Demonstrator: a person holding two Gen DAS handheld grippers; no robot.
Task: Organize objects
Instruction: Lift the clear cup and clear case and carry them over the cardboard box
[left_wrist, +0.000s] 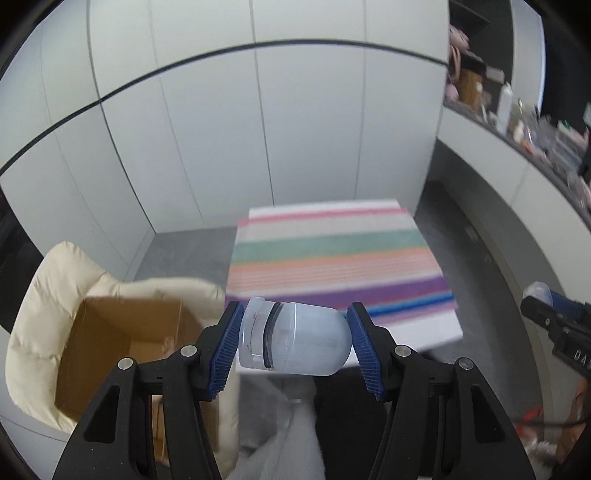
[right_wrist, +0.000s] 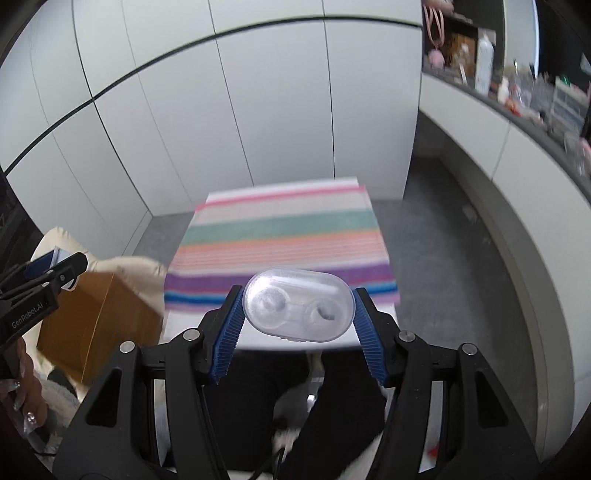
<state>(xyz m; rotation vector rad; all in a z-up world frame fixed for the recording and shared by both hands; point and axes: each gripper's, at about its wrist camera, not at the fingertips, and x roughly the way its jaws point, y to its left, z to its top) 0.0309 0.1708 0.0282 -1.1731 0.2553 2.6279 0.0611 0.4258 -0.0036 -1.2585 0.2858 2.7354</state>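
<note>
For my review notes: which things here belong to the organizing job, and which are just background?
In the job:
left gripper holding frosted container
right gripper holding clear oval case
striped towel
cardboard box

Background:
cluttered shelf
cream cushion

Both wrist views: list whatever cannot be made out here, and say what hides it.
- Cardboard box, left wrist view: its floor is hidden by the left hand-held gripper and the box's own walls.
- Frosted container: contents unreadable through the cloudy plastic.
- Clear oval case, right wrist view: whatever sits in its two wells is too faint to identify.
- Shelf clutter: blurred and too small.
- Table under the striped cloth: near edge covered by the right hand-held gripper.
</note>
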